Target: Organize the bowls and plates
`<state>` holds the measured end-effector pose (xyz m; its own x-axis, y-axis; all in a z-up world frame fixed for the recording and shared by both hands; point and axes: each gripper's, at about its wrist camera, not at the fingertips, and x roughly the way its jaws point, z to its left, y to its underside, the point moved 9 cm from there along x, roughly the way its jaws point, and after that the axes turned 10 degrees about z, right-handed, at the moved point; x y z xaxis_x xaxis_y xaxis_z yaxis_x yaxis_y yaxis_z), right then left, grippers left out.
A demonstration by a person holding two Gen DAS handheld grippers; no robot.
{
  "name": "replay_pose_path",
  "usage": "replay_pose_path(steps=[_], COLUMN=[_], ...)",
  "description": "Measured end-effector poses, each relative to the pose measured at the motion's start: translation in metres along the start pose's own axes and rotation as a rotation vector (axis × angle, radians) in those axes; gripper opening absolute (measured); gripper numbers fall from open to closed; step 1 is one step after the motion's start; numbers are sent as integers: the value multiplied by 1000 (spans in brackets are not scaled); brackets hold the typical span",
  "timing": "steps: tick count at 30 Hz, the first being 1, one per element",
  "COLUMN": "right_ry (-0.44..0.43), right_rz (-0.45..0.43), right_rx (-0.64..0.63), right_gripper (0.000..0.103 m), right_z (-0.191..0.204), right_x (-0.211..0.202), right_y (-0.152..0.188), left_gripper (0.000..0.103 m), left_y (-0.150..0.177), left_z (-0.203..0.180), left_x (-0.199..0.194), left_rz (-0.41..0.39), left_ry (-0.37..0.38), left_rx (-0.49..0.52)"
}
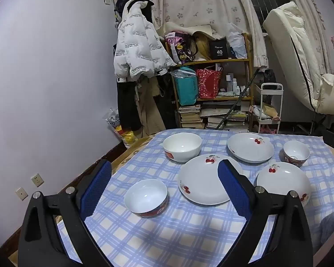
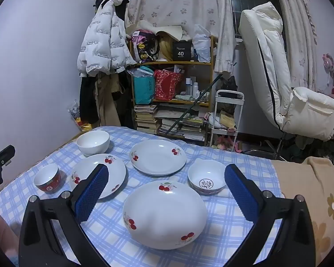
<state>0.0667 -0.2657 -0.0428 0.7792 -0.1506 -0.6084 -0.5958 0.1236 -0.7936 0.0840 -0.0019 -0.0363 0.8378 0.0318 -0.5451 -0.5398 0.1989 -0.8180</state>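
partly, a blue pad (image 1: 231, 187) hides one cherry plate (image 1: 202, 182).

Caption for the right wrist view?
Open right hand-held gripper above three cherry plates and three bowls on a checked cloth.

The bench cloth (image 2: 222, 222) is pale blue and white plaid with cream squares. Three round white ceramic plates (image 2: 164, 213) (image 2: 158, 156) (image 2: 113, 173) carry red cherries with green leaves. The large plain white bowl (image 2: 93, 142) bears a small red mark (image 1: 169, 155) low on its side. The small bowl (image 2: 47, 180) is white inside, red-patterned outside. Another bowl (image 2: 206, 179) shows a dark blue emblem inside. Both tongs (image 1: 164, 191) (image 2: 167, 191) are black with blue ribbed pads (image 2: 241, 197). A beige blanket (image 2: 311, 191) has brown flowers.
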Motion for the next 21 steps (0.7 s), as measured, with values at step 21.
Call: replay_pose_path(steps=[21], right_ry=[1], right_rz=[1], right_rx=[-2], right_gripper=[103], right_z=[0], right_x=[0], right_y=[0], left_gripper=[95], left_y=[3], left_z=[4], left_x=[-4], left_rz=[-8], left_ry=[-12], left_rx=[-14])
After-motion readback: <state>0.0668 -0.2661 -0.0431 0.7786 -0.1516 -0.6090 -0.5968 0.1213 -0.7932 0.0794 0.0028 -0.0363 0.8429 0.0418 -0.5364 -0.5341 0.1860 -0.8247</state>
